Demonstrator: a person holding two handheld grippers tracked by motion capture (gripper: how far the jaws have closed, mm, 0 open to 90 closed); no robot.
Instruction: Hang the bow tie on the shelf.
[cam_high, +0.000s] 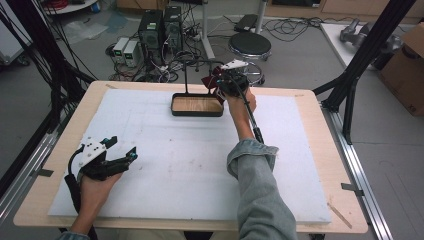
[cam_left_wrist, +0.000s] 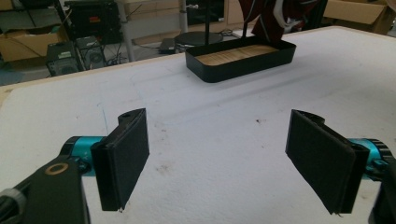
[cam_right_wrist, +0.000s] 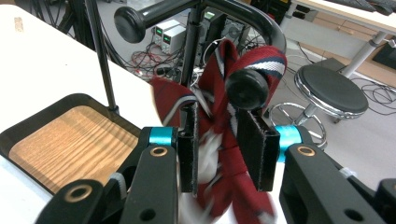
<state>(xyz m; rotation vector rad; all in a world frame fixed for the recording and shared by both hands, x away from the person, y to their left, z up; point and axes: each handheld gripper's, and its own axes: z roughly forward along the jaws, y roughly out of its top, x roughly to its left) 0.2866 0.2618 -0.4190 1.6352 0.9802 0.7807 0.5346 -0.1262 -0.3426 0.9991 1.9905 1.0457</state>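
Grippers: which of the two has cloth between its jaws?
The right gripper, up at the stand behind the tray, with the red striped tie between them; the left gripper is open over bare foam.

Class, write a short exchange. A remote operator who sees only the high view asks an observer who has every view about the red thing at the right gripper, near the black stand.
Operator: What is that red thing by the stand?
Observer: It is a dark red tie with white and navy stripes, draped over the stand's curved arm.
Operator: Does the right gripper have hold of it?
Observer: Yes. The right gripper has the tie between its two pads, and they press on it from both sides.
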